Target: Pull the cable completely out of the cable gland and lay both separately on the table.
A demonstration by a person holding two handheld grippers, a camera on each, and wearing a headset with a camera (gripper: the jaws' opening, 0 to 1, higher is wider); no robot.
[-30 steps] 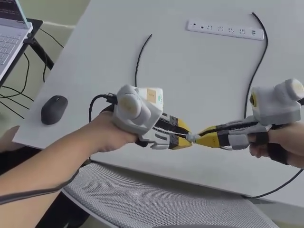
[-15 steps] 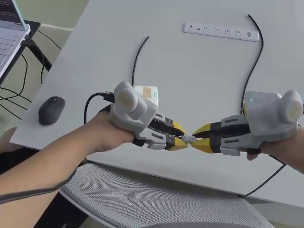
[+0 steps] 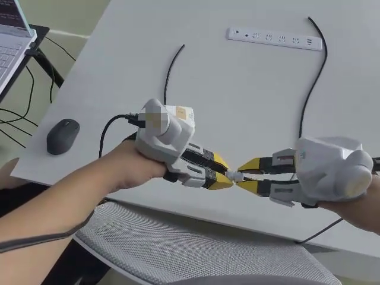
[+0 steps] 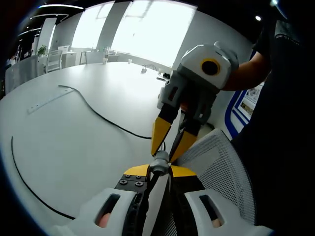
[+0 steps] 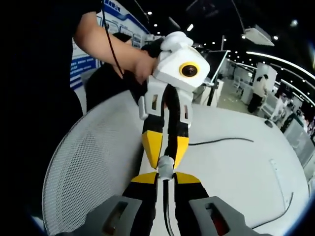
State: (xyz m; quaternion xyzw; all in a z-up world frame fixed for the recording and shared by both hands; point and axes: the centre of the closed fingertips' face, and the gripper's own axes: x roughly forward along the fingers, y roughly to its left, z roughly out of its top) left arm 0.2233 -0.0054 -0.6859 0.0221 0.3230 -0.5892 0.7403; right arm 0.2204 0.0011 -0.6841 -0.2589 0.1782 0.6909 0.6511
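A small grey cable gland point(image 3: 237, 176) hangs in the air between two grippers that meet tip to tip above the table's near edge. My left gripper point(image 3: 227, 176) comes in from the left and is shut on the gland point(image 4: 159, 164). The right gripper point(image 3: 242, 176) faces it from the right, its yellow fingers point(image 3: 252, 164) closed at the tips on the thin black cable point(image 5: 165, 201). That cable leaves the gland point(image 5: 166, 166) and runs back between the right gripper's jaws. How far the cable sits inside the gland is hidden.
On the white table point(image 3: 237, 107) lie a power strip point(image 3: 274, 39) with its black cord point(image 3: 313, 71) at the back and a loose black cable point(image 3: 169, 74). A mouse point(image 3: 62, 135) sits at the left edge, a laptop point(image 3: 12, 35) beyond it. A mesh chair point(image 3: 178, 249) is below.
The right gripper has dropped lower and rolled, so its body now sits beside and below its fingers. Both grippers stay tip to tip on the gland. The head camera shifted slightly.
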